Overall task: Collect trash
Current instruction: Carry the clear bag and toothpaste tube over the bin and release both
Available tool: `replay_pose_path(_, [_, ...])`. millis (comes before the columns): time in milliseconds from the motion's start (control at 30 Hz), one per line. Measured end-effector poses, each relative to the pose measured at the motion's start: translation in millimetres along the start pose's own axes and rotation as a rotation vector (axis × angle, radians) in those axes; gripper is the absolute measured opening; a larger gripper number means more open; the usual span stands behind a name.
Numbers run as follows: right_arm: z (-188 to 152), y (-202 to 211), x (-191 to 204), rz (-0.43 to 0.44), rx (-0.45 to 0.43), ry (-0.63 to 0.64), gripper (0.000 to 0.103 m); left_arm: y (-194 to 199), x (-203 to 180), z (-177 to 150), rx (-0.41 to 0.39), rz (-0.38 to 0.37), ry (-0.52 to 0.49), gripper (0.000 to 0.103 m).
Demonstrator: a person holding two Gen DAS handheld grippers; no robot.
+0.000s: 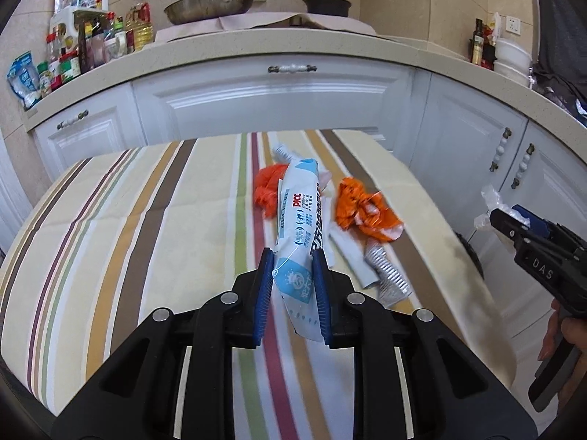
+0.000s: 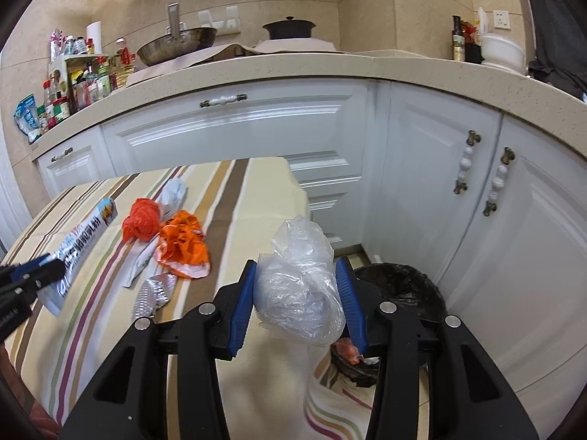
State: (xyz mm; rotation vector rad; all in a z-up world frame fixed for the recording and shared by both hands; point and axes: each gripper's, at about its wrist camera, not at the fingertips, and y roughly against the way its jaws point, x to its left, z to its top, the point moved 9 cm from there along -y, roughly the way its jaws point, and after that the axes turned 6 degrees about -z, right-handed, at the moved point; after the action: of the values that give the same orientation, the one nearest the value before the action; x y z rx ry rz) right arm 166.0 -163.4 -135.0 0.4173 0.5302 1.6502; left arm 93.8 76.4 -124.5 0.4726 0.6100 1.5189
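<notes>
The right tongs [image 2: 295, 289] squeeze a crumpled clear plastic bag [image 2: 299, 286], and the black-lined trash bin [image 2: 407, 286] sits on the floor just below and to their right, so this hand is nearer. The left tongs [image 1: 293, 286] pinch a long white and blue wrapper [image 1: 299, 227] over the striped bench [image 1: 128, 220], pointing away.

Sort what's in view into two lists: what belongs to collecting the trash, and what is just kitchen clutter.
Part of the job:
- blue-white wrapper in the left tongs
- clear plastic bag in the right tongs
- orange bags
- foil piece
- black-lined bin

Just lying about:
- wok
- black pot
- condiment bottles
- white bowls
</notes>
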Motion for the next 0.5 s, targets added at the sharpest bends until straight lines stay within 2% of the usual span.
replay_pose_path(500, [10.8, -5.8, -88.7, -0.156, -0.037, -0.048, 0.044, -37.0, -118.7, 45.6, -0.061, -0.136, -0.147, 0.018])
